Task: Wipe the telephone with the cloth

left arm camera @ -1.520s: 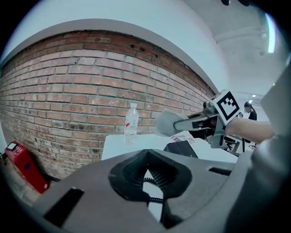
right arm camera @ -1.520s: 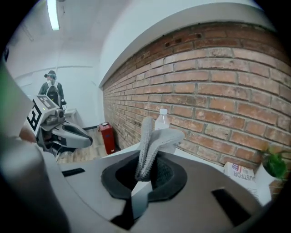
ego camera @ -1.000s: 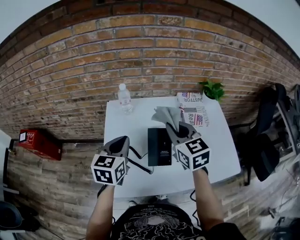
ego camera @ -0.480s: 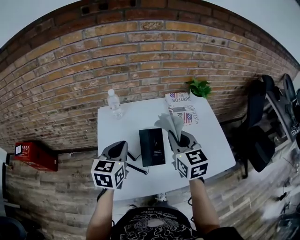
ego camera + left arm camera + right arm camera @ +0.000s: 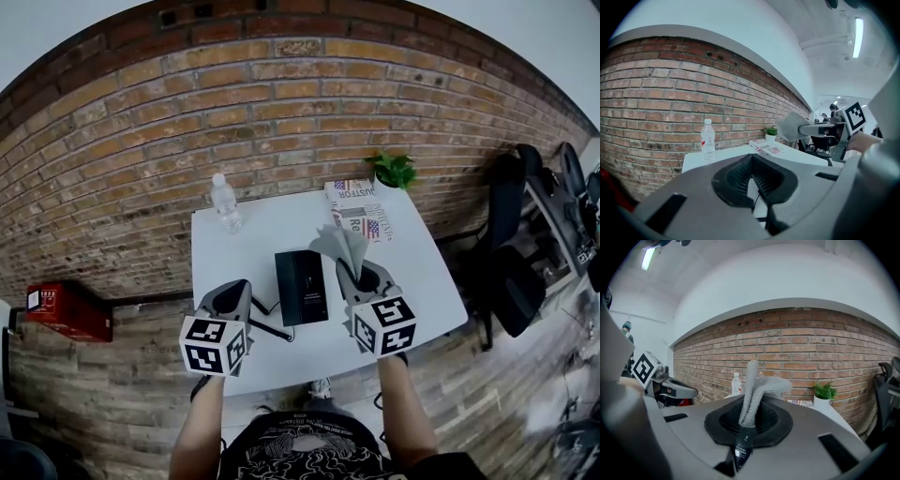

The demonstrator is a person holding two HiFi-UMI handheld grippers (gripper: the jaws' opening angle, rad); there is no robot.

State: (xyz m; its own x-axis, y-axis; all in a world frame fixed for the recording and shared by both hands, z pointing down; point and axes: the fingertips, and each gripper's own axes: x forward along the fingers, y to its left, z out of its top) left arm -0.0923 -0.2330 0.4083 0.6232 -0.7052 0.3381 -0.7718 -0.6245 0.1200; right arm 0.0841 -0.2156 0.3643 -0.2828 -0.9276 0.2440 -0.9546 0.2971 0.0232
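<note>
Both grippers had hardly moved since before. The left gripper's (image 5: 234,291) jaws were pressed together, empty. The right gripper (image 5: 354,272) pinched the soft grey cloth (image 5: 339,246), held beside the flat black telephone (image 5: 301,288) on the white table (image 5: 412,272). Farther off stood a clear plastic bottle (image 5: 224,202).

The left claw (image 5: 751,165), closed and empty, faces a water bottle (image 5: 708,140).

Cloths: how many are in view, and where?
1: a grey cloth, clamped in the right gripper and held above the white table, just right of the telephone. No other cloth shows.
</note>
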